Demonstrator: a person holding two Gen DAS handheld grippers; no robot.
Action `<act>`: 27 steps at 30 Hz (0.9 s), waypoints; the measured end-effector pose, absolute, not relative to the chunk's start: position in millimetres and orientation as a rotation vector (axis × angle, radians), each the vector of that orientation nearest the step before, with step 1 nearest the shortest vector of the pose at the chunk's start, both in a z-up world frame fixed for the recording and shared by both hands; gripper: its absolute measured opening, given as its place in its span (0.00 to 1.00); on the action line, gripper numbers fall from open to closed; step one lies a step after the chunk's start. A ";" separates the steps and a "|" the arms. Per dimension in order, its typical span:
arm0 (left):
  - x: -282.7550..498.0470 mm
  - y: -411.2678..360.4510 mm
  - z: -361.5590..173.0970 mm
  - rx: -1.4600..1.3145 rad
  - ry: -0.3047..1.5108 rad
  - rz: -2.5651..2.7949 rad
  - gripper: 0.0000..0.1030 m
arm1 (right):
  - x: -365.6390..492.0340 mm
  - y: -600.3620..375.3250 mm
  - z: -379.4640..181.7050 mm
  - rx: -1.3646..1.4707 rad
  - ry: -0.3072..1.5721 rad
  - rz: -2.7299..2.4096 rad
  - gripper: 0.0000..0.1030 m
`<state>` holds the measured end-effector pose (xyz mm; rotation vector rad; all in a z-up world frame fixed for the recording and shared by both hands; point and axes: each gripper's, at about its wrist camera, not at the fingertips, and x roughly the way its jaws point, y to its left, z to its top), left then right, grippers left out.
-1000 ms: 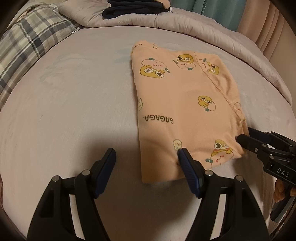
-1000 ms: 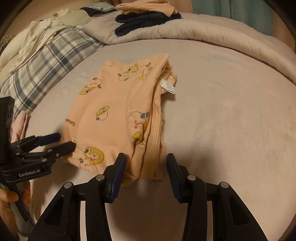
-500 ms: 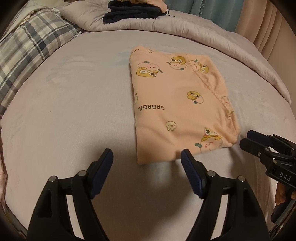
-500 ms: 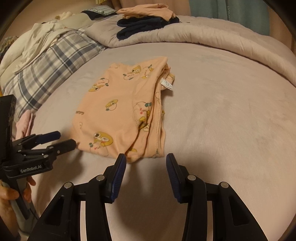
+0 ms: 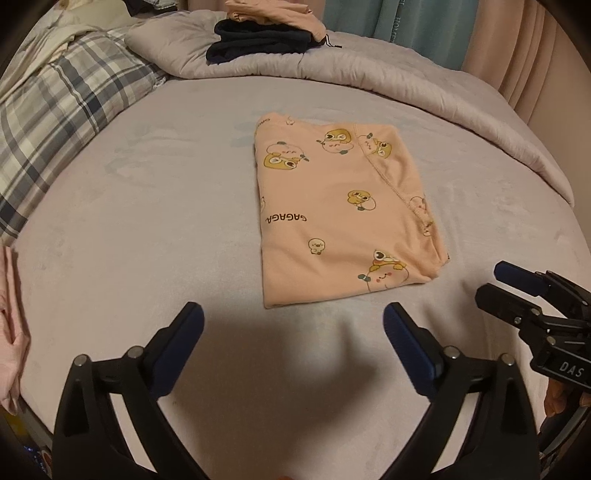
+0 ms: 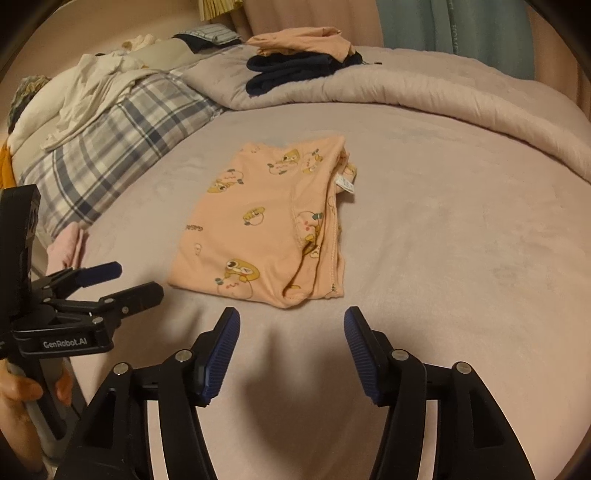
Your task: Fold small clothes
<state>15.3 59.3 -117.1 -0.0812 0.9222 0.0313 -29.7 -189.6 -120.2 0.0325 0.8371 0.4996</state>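
Your hand (image 6: 18, 402) at the lower left of the right wrist view is cut off by the frame edge, the folded peach garment (image 6: 266, 229) hides its own under layers, and its white label (image 6: 345, 183) is too small to read.

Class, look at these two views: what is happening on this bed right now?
A person holds a gripper in each hand. Both the left gripper and the right gripper have just been opening and hold nothing. The peach cartoon-print garment lies folded on the grey sheet, just beyond both. Other folded clothes sit stacked on the duvet behind.
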 end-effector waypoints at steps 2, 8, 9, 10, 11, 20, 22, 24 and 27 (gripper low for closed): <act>13.6 57.8 -113.4 -0.073 0.919 0.034 0.99 | -33.2 -188.8 -117.0 0.028 0.827 0.499 0.61; 5.5 52.3 -103.4 -0.060 0.930 0.069 0.99 | -45.3 -183.0 -103.0 -0.006 0.790 0.497 0.64; 4.4 50.5 -102.2 -0.046 0.933 0.083 0.99 | -47.2 -182.5 -100.4 -0.010 0.782 0.498 0.64; 2.9 48.8 -101.2 -0.034 0.935 0.093 0.99 | -49.4 -182.0 -97.8 -0.012 0.775 0.501 0.66; 1.3 47.7 -100.3 -0.028 0.934 0.096 0.99 | -50.7 -180.7 -96.1 -0.013 0.769 0.502 0.69; -16.3 45.6 -83.8 -0.062 0.914 0.090 0.99 | -68.2 -181.3 -78.5 -0.011 0.710 0.510 0.82; -21.0 45.0 -79.4 -0.060 0.902 0.098 0.99 | -71.9 -181.2 -74.5 -0.008 0.699 0.514 0.90; -25.0 44.7 -75.4 -0.059 0.893 0.102 0.99 | -74.6 -181.2 -70.2 -0.001 0.686 0.521 0.94; -29.9 46.7 -69.3 -0.071 0.881 0.100 0.99 | -78.6 -180.7 -64.0 0.000 0.672 0.524 0.97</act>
